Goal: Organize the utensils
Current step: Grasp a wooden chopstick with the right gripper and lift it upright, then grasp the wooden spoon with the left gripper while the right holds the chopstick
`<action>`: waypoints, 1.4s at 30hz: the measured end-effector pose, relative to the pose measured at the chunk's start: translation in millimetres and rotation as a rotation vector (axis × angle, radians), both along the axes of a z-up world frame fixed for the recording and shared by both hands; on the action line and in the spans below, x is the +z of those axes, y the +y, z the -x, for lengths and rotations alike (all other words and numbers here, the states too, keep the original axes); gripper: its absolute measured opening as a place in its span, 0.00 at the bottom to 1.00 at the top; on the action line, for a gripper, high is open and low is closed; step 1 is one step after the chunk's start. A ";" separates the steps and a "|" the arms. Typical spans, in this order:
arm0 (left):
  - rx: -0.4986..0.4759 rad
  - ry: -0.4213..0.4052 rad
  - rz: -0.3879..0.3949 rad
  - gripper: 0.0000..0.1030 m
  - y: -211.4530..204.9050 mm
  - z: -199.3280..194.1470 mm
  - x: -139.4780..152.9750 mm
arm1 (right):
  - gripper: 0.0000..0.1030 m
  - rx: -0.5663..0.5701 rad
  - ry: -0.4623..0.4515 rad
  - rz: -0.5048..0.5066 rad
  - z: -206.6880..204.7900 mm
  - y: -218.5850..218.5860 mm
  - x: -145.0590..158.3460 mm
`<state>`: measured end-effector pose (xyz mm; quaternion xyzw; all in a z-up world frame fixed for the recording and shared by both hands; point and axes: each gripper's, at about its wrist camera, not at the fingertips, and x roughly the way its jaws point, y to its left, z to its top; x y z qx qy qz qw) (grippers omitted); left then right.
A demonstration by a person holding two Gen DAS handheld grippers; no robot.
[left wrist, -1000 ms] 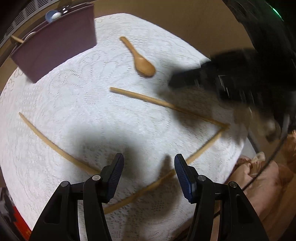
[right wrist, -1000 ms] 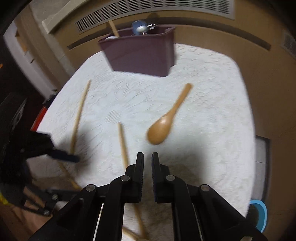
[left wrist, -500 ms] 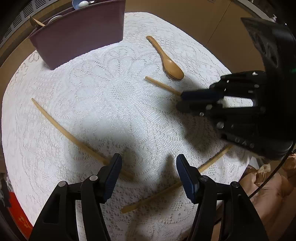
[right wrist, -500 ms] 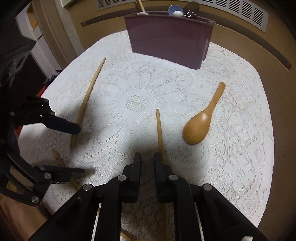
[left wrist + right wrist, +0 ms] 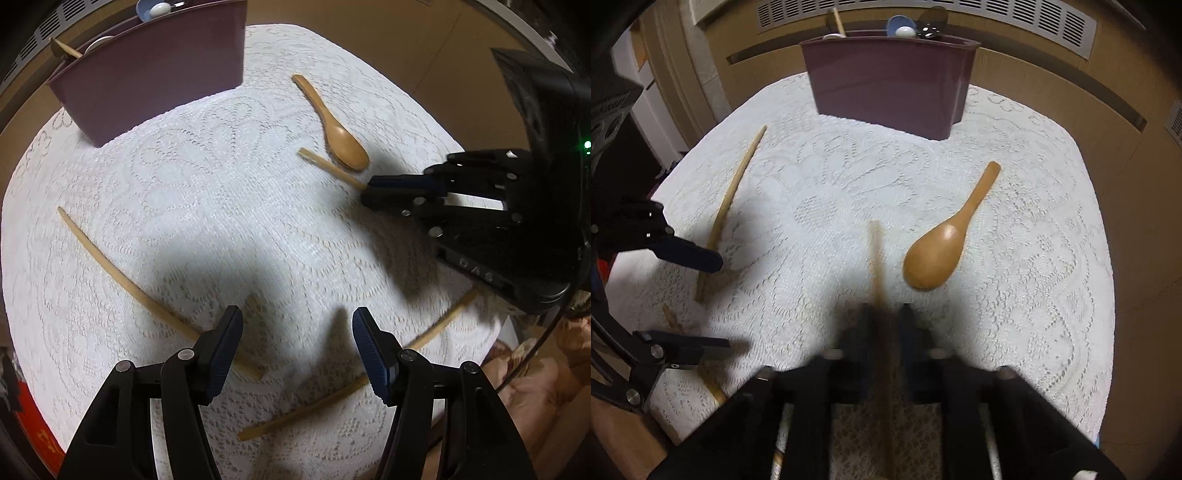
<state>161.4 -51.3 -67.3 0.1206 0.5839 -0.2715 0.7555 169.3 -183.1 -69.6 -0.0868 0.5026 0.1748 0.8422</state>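
A wooden spoon (image 5: 343,144) (image 5: 934,254) lies on the white lace cloth. Beside it a wooden chopstick (image 5: 328,166) (image 5: 875,251) runs in between the blurred jaws of my right gripper (image 5: 369,190) (image 5: 882,314), which are closing and pinch it low on the cloth. My left gripper (image 5: 297,332) (image 5: 716,302) hovers open near the table's front edge, nothing between its fingers. Under it lie two more chopsticks: a long curved one (image 5: 122,280) (image 5: 731,206) to the left, and another (image 5: 332,398) crossing below the right finger.
A purple utensil holder (image 5: 147,85) (image 5: 890,81) stands at the far edge of the table, with a wooden handle and several spoons sticking out. The cloth-covered table (image 5: 184,177) is small and rounded, its edges close on all sides. A vented wall panel (image 5: 1015,18) is behind.
My right gripper has come down over the chopstick next to the spoon and closed on it. The left gripper stayed open in about the same place.
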 end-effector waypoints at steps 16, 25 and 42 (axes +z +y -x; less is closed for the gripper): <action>0.006 -0.058 -0.002 0.61 -63.9 -44.8 9.7 | 0.07 -0.151 0.021 -0.234 -8.2 -75.9 18.3; -0.027 -0.011 -0.072 0.61 -38.2 -26.5 -3.6 | 0.21 -0.040 0.047 -0.110 -14.9 -12.5 -1.5; -0.038 0.003 -0.031 0.61 -21.8 -14.3 7.1 | 0.07 -0.171 0.031 -0.125 -14.0 -61.5 23.0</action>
